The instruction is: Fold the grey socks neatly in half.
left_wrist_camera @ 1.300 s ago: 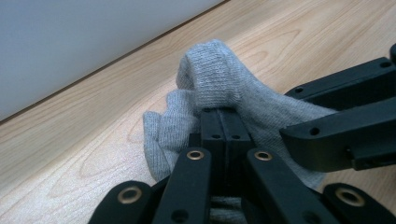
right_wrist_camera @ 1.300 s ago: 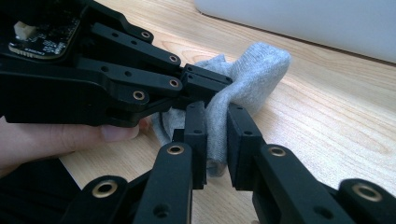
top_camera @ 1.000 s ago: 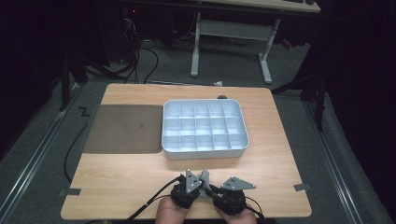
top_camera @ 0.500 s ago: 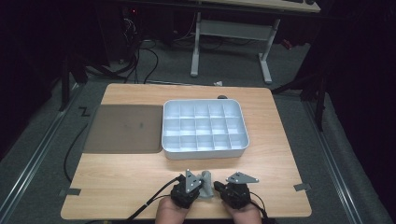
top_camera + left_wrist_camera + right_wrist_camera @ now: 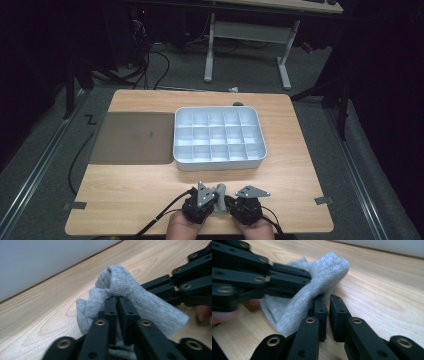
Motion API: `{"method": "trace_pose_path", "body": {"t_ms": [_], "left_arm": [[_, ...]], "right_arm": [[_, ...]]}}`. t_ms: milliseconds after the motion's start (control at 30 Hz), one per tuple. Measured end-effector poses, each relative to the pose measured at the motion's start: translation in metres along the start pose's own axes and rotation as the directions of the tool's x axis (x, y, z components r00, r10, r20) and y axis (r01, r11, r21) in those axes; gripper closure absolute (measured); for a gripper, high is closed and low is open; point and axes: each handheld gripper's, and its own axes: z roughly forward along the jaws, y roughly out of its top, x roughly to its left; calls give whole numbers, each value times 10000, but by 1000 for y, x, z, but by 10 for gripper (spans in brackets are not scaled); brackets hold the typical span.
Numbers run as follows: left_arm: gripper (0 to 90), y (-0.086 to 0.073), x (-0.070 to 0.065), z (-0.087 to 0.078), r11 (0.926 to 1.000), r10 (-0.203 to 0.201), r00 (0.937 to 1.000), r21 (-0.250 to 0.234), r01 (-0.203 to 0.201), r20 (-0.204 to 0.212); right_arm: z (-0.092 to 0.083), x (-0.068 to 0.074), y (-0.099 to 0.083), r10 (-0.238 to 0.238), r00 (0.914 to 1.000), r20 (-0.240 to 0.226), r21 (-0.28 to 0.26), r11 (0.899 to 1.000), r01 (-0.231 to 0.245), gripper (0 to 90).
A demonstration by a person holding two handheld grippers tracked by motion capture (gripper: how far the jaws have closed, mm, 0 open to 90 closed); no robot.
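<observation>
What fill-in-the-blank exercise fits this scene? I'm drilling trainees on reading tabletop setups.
1. Both tools meet at a grey ____ near the table's front edge.
2. The white divided tray has nothing in its ____.
3. Left of the tray lies a dark ____.
4. The left tool has its jaws nearly ____ on the fabric.

Missing words: sock; compartments; mat; shut

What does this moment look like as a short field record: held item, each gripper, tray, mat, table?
held item: grey sock, bunched between the two grippers near the table's front edge
left gripper: jaws nearly together, pinching the sock's fabric; they have just been opening slightly
right gripper: jaws narrow, sock draped against the left jaw, no fabric seen in the gap
tray: white, divided into compartments, all look empty, mid-table
mat: dark, flat, touching the tray's left side
table: light wood
</observation>
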Motion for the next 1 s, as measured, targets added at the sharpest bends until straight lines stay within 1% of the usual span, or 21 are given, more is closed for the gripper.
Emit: {"method": "trace_pose_path", "body": {"t_ms": [33, 67, 100, 133, 233, 300, 333, 367, 467, 533, 567, 600, 700, 800, 900, 933, 1000], "left_arm": [[782, 0, 0, 0, 10000, 0, 10000, 0, 0, 0], [761, 1, 2, -5, 9996, -208, 9998, -175, 209, 55], [748, 1, 2, -5, 9996, -208, 9998, -175, 209, 55], [737, 3, 4, -12, 9984, -315, 9994, -466, 321, 125], [715, 3, 6, -20, 9977, -353, 9993, -577, 361, 150], [718, 2, 6, -21, 9979, -336, 9994, -545, 342, 103], [724, 0, 5, -23, 9986, -252, 9997, -458, 250, -29], [725, 0, 5, -23, 9986, -252, 9997, -458, 250, -29], [737, -3, 1, -21, 9994, -46, 9992, -343, 32, -404], [759, -3, 0, -19, 9998, -23, 9991, -188, 15, -430], [769, -4, 0, -18, 9998, -24, 9990, -198, 15, -440], [799, -5, -1, -17, 9997, -2, 9994, -246, -6, -347], [814, -6, -1, -16, 9997, -61, 9998, -234, 56, -211], [814, -8, -1, -15, 9997, -70, 9999, -234, 67, -103], [800, -10, 1, -15, 9996, -186, 9998, -225, 186, 19], [794, -11, 2, -17, 9994, -267, 9996, -235, 270, 117], [794, -13, 3, -18, 9992, -288, 9995, -261, 292, 138]], "right_arm": [[0, 0, 0, 0, 10000, 0, 0, 10000, 0, 850], [-1, -1, -1, 33, 9999, 103, 11, 10000, -33, 850], [-1, -1, -1, 0, 9999, 171, -2, 10000, 0, 853], [-1, -1, -1, 8, 9998, 184, -31, 10000, -7, 853], [-1, -1, -1, 32, 9998, 203, -45, 10000, -32, 853], [0, -1, -1, -8, 9998, 220, -73, 10000, 10, 854], [0, -1, -1, -22, 9998, 216, -76, 10000, 23, 854], [0, -1, -1, -22, 9998, 216, -76, 10000, 23, 854], [0, -1, -1, -42, 9998, 200, -79, 10000, 44, 857], [0, -1, -1, -26, 9998, 215, -82, 10000, 27, 857], [0, 0, -1, -44, 9997, 233, -82, 10000, 46, 857], [0, 0, -2, -42, 9997, 232, -84, 10000, 44, 857], [0, 0, -2, -17, 9997, 234, -100, 9999, 20, 854], [0, 0, -2, -23, 9997, 242, -108, 9999, 26, 851], [-1, 0, -2, 15, 9997, 229, -107, 9999, -13, 851], [-1, 0, -2, 41, 9998, 216, -105, 9999, -38, 850], [-1, 0, -2, 21, 9997, 224, -114, 9999, -18, 850]]}}
